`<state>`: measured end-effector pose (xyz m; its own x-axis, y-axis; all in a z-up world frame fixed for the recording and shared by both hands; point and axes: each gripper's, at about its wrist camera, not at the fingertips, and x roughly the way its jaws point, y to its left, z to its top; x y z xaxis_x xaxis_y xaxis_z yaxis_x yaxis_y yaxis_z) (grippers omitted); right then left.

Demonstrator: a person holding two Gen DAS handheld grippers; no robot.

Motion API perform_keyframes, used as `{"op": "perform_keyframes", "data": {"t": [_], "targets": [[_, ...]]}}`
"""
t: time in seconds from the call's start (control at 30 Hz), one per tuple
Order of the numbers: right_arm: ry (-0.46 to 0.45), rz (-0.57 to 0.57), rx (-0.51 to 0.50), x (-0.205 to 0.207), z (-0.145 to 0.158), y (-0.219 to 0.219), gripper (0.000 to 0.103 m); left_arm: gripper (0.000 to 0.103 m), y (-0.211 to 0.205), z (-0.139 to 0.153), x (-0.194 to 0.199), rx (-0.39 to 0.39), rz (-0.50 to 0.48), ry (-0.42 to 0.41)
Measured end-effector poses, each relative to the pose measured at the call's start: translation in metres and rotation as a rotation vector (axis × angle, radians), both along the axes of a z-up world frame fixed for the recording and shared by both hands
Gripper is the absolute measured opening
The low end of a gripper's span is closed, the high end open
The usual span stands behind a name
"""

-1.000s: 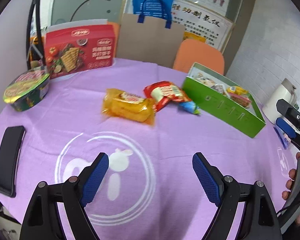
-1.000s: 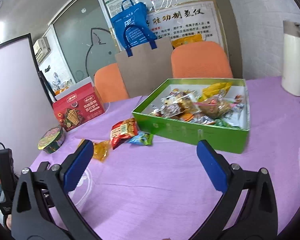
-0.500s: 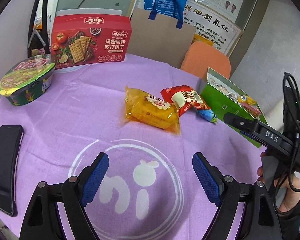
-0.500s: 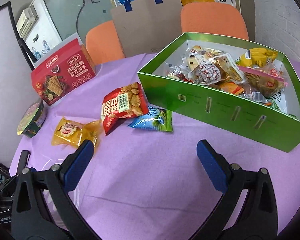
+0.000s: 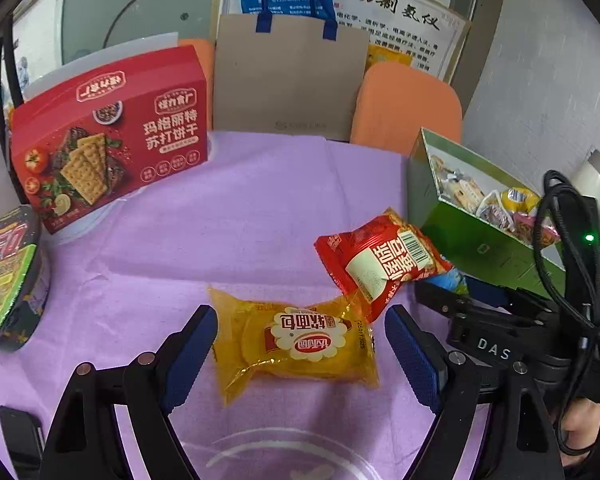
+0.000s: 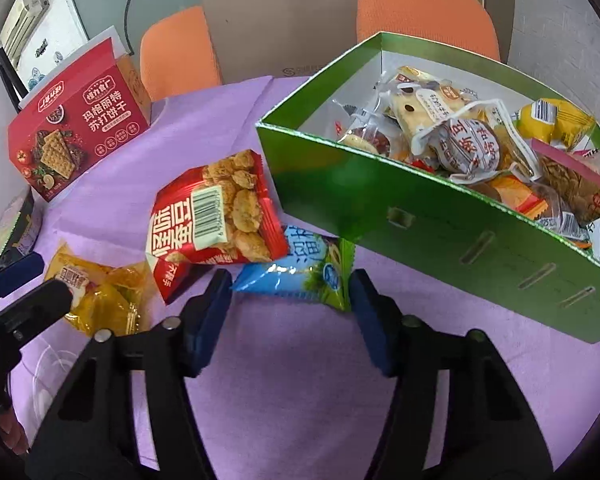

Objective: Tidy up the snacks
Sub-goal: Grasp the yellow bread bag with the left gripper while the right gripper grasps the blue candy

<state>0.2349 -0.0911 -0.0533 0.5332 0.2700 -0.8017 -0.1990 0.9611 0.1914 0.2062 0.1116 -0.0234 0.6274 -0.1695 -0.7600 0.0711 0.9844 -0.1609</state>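
Two letters-plus, "DAS", mark the right gripper (image 5: 440, 300).

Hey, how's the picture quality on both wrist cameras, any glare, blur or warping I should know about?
Left wrist view: strong fisheye bending with dark corners; the yellow plastic bread packet shines slightly, print readable; the round green noodle bowl is stretched and soft at the left edge. Right wrist view: the same warping bows the green cardboard box; the blue-green snack sachet between the pads is sharp, lighting even, shadows soft.
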Motion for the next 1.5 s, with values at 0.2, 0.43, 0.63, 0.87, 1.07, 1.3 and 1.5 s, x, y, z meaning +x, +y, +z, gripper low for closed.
{"op": "perform_keyframes", "data": {"t": [0.2,0.43,0.63,0.87,1.07,1.3,1.5], "targets": [[0.004,0.022,0.015,-0.015,0.002,-0.008,0.046,0.088,-0.004,-0.014,0.005,0.007,-0.009,0.012],[-0.007,0.034,0.051,-0.049,0.011,-0.023,0.045,0.087,-0.007,-0.013,-0.004,-0.02,-0.031,0.005],[-0.044,0.044,0.028,-0.075,0.021,-0.035,0.045,0.081,-0.016,-0.012,-0.017,-0.006,-0.042,0.013],[-0.059,0.024,0.04,-0.091,0.025,-0.052,0.045,0.081,-0.037,-0.009,-0.049,-0.039,-0.126,0.038],[-0.037,-0.006,0.039,-0.099,0.017,-0.071,0.046,0.081,-0.037,0.013,-0.065,-0.037,-0.189,-0.004],[-0.04,-0.021,0.047,-0.108,0.014,-0.079,0.057,0.081,-0.044,0.005,-0.025,0.021,-0.235,0.06],[-0.034,-0.01,0.043,-0.105,0.009,-0.078,0.06,0.06,-0.045,-0.022,-0.024,0.004,-0.253,0.135]]}}
